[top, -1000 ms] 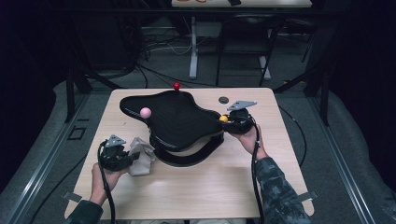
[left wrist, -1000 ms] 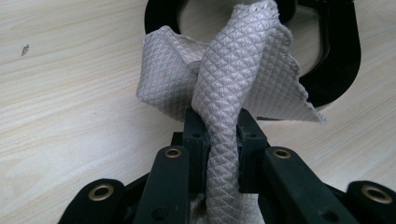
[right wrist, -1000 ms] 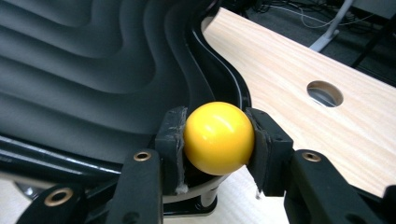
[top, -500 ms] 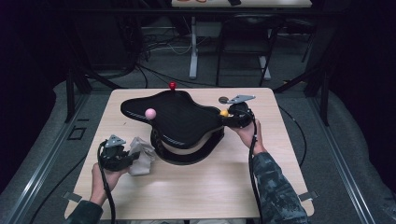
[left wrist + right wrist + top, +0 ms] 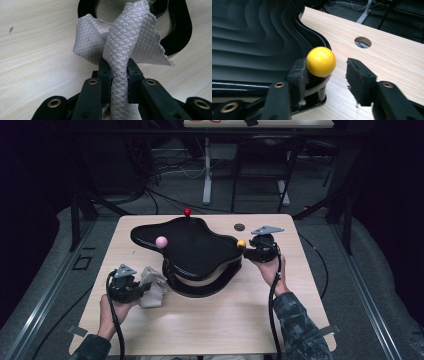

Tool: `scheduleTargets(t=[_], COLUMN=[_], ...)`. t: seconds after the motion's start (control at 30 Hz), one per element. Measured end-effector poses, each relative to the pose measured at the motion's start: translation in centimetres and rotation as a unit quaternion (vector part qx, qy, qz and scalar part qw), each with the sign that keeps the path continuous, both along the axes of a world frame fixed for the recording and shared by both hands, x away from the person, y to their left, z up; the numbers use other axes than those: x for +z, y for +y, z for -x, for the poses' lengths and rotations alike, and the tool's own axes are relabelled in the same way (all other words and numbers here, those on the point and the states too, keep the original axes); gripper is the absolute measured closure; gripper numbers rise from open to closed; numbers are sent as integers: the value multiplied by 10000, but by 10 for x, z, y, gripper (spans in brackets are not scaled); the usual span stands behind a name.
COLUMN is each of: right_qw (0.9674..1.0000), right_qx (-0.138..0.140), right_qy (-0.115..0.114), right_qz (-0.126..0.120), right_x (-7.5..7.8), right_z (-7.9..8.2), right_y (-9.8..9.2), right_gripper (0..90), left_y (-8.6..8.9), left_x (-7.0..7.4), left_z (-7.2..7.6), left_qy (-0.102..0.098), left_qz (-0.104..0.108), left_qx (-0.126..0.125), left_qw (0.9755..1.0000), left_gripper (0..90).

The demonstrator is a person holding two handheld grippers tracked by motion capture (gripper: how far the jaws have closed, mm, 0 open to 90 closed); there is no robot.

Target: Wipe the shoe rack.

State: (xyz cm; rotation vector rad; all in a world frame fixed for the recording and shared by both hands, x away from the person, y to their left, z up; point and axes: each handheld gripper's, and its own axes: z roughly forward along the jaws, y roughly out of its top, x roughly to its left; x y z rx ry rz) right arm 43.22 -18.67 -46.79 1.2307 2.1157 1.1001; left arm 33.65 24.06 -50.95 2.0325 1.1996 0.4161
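Note:
A black ridged, wavy-edged top [image 5: 192,247] sits on a black ring base [image 5: 200,287] in the middle of the wooden table [image 5: 200,330]. It carries a red ball [image 5: 187,211] at its far edge, a pink ball [image 5: 161,241] on its left part and a yellow ball [image 5: 241,242] at its right tip. My right gripper [image 5: 246,251] stands open around the yellow ball [image 5: 321,61]; the ball touches the left jaw and a gap separates it from the right one. My left gripper [image 5: 145,290] is shut on a grey quilted cloth [image 5: 120,37], just left of the ring base [image 5: 180,27].
A round hole [image 5: 239,227] pierces the table beyond the right gripper. The table's edges lie close on all sides. Dark floor, cables and desk legs [image 5: 207,175] stand behind the table.
The right gripper and the yellow ball have shifted slightly toward the table's far side, and the black top has turned a little with them. The left gripper has stayed still with the cloth.

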Motion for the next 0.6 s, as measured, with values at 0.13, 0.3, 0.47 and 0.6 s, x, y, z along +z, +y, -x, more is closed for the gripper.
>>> scheduleTargets(t=[0.13, 0.3, 0.47, 0.6], right_qw=[9999, 9999, 9997, 9996], right_qx=[22, -9, -76, -58], right_qy=[25, -70, -67, -79], right_qz=[101, 158, 204, 264], right_x=[-1, -2, -2, -3], right_z=[1, -3, -10, -17], right_y=[7, 8, 8, 7], right_gripper=[599, 607, 611, 610], left_y=[0, 1, 0, -1], left_x=[2, 1, 2, 2], left_z=[1, 1, 1, 1], left_qy=[-31, -26, -38, -35], left_qz=[14, 22, 35, 35], left_qx=[-1, 25, -10, -13], left_qw=[10000, 10000, 10000, 10000], left_gripper=[780, 780, 780, 779])
